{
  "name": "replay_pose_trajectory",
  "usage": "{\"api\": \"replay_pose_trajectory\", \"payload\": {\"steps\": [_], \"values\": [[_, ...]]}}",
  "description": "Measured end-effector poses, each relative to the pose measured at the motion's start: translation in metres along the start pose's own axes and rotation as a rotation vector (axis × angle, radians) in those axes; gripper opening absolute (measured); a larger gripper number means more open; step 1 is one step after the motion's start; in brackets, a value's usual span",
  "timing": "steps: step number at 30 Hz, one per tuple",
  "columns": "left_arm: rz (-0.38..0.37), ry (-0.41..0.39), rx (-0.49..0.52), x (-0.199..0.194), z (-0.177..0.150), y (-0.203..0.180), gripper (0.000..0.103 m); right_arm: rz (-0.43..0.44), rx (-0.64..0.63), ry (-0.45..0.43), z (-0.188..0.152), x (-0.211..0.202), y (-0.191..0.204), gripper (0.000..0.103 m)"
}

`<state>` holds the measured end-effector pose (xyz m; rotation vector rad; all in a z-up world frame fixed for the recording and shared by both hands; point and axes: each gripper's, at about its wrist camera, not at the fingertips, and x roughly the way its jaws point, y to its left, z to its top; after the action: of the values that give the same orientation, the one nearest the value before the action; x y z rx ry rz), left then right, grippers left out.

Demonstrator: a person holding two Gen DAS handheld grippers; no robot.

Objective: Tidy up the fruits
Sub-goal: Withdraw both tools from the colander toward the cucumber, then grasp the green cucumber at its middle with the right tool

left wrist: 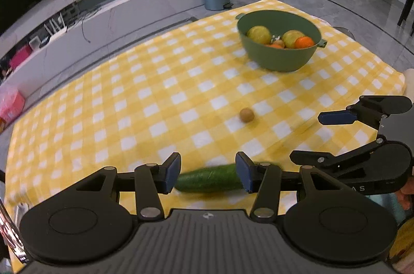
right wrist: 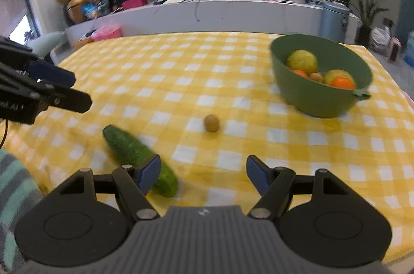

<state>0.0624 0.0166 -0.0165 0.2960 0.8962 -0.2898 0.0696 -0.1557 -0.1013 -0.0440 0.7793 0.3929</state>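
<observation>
My left claw (left wrist: 208, 174) hung spread over the cucumber (left wrist: 209, 178), a firm, smooth-skinned thing I judged best pinched mid-length, which lay on the surface well short of the green bowl (left wrist: 280, 58) holding lemons and oranges, while my right claw (right wrist: 203, 174) gaped empty beside it.

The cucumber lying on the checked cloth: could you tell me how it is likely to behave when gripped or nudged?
The cucumber looks stiff and straight, so it should lift without sagging. Its round body could roll sideways if pushed. Its glossy skin may slip between narrow pads.
</observation>
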Motion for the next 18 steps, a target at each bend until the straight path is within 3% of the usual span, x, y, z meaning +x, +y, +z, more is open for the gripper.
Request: {"api": "replay_pose_trajectory", "payload": {"steps": [18], "values": [[-0.096,0.056,-0.176,0.032,-0.03,0.055,0.062,0.117,-0.246,0.111,0.008,0.081,0.061,0.069]]}}
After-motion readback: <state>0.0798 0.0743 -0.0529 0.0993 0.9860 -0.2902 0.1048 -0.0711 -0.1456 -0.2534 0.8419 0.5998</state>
